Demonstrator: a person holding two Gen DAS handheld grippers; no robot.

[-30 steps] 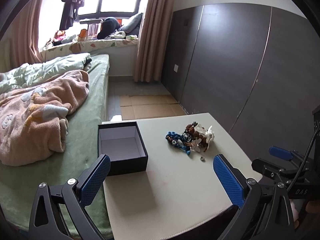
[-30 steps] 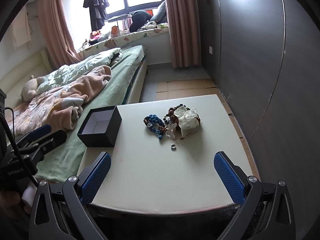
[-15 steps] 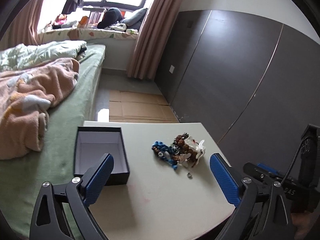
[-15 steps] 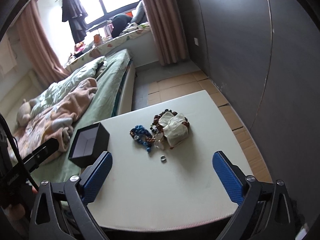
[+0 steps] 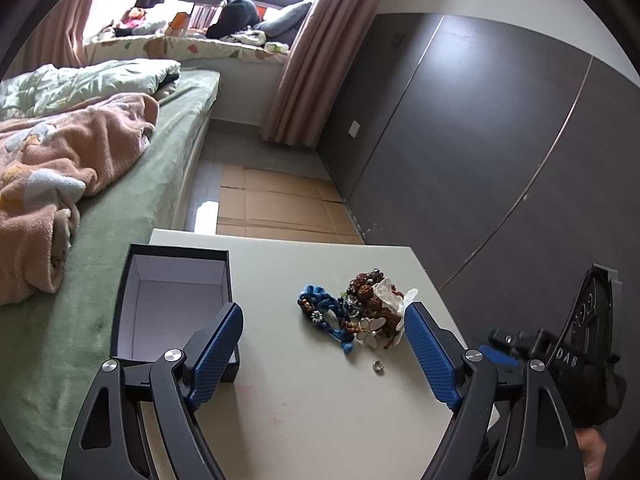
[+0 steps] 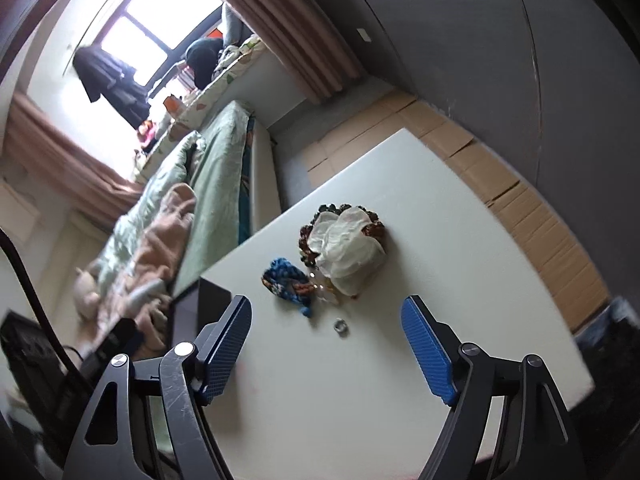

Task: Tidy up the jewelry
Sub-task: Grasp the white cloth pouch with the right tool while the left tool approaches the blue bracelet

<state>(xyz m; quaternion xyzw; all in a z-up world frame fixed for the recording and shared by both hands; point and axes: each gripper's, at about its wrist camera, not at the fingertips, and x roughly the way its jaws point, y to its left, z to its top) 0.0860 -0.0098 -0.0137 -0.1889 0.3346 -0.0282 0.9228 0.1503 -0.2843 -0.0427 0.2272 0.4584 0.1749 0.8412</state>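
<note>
A jewelry pile (image 5: pixel 362 304) lies on the white table (image 5: pixel 304 408): a blue braided bracelet (image 5: pixel 324 310), brown bead bracelets (image 5: pixel 366 288), a white flower piece (image 5: pixel 394 296). A small silver ring (image 5: pixel 378 367) lies apart in front of it. An open black box (image 5: pixel 172 300) with a white inside stands at the left, empty. My left gripper (image 5: pixel 324 354) is open above the table, just short of the pile. My right gripper (image 6: pixel 326 350) is open and tilted, just short of the ring (image 6: pixel 341 326) and the pile (image 6: pixel 340 252). The box edge (image 6: pixel 208 308) shows at its left.
A green bed (image 5: pixel 132 200) with a pink blanket (image 5: pixel 60 160) runs along the table's left side. Dark wardrobe panels (image 5: pixel 480 140) stand to the right. Flattened cardboard (image 5: pixel 276 204) covers the floor beyond the table. The right gripper's body (image 5: pixel 580 360) shows at the left view's right edge.
Both grippers have moved forward and down toward the jewelry pile. The right gripper has tilted over. Both stay open.
</note>
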